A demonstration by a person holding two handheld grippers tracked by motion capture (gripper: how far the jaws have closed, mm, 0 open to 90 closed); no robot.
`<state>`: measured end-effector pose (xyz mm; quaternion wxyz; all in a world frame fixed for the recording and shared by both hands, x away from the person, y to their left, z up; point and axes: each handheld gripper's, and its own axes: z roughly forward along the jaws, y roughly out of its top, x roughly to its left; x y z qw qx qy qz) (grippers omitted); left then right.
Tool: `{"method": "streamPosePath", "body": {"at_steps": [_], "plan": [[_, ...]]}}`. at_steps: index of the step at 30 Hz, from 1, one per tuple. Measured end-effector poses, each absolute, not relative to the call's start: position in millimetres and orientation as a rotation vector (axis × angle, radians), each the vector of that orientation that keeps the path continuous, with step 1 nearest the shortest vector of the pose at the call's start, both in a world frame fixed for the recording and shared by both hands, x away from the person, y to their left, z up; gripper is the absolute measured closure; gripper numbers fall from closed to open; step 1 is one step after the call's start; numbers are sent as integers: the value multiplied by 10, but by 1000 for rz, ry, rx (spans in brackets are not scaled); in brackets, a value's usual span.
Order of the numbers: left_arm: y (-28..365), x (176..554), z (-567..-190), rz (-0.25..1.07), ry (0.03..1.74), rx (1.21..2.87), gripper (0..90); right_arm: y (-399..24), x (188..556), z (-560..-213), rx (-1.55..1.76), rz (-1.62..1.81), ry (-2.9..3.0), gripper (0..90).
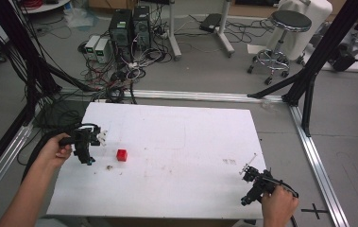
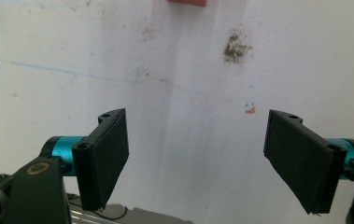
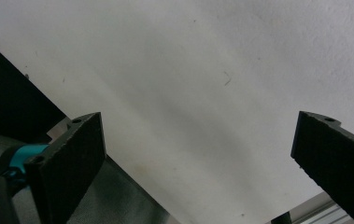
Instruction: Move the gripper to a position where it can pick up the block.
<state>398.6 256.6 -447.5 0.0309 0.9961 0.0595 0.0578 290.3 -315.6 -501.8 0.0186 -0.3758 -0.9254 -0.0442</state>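
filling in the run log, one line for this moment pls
left gripper: open, near red cube | right gripper: open, empty, table edge

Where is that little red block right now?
In the high view, the red block sits on the white table's left half, just right of the open left gripper, untouched.

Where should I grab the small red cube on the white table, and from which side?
Grip the small red cube across two opposite flat side faces. Come from the left with the left tool, probably: it hovers nearest, jaws wide open, and in the left gripper view the cube's edge lies straight ahead on the white table.
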Motion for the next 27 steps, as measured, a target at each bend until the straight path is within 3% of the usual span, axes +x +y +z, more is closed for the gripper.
{"method": "streamPosePath", "body": {"at_steps": [27], "plan": [[1994,4300,-4616,74,-5,3065,225,-3164,2907,-5007,-1158,-151,-2875,23]]}}
